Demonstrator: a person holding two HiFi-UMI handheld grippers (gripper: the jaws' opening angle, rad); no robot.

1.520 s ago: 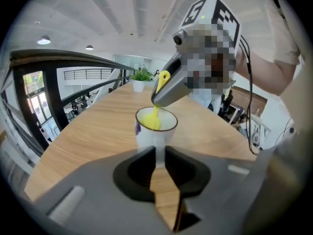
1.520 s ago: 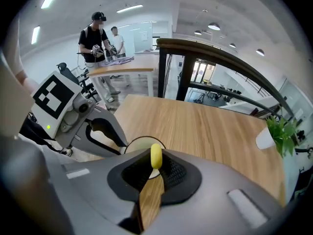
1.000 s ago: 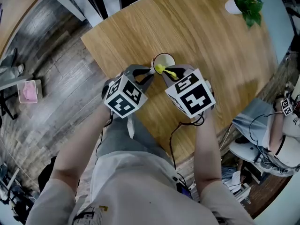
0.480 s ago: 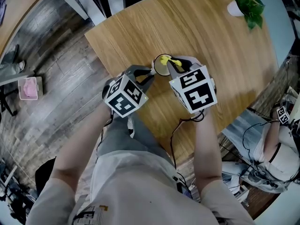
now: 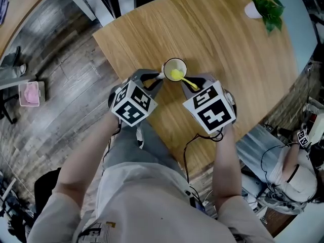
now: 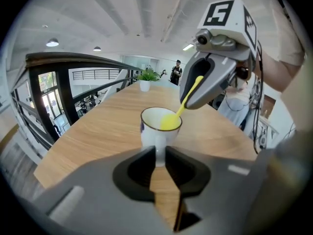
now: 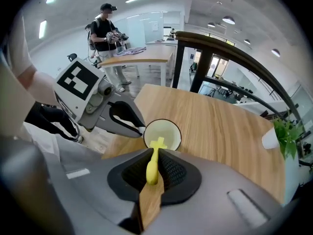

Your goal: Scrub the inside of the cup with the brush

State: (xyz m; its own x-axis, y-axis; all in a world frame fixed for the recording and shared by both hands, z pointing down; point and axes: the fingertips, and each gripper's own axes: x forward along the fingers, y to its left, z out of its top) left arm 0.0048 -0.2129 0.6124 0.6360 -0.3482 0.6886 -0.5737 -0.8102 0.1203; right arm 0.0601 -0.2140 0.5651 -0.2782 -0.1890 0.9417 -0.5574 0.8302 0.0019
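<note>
A white cup (image 5: pixel 174 66) with a dark rim stands on the wooden table (image 5: pixel 228 44), close to its near edge. My left gripper (image 5: pixel 158 77) is shut on the cup's handle (image 6: pixel 159 153), which sits pinched between the jaws. My right gripper (image 5: pixel 191 83) is shut on the handle of a yellow brush (image 7: pixel 153 164). The brush slants down to the left, and its yellow head (image 5: pixel 175 74) lies inside the cup (image 6: pixel 160 128), against the inner wall. Seen from the right gripper view, the brush tip crosses the near rim of the cup (image 7: pixel 162 132).
A potted plant (image 5: pixel 266 4) in a white pot stands at the table's far right. The table edge (image 5: pixel 116 70) runs just left of the cup, with wooden floor beyond. A seated person (image 5: pixel 296 161) is at the right. A cable (image 5: pixel 188 143) hangs below my right gripper.
The brush head rose to the cup's rim half a second ago and is now back down inside the cup. The right gripper shifted with it. The left gripper and cup stayed put.
</note>
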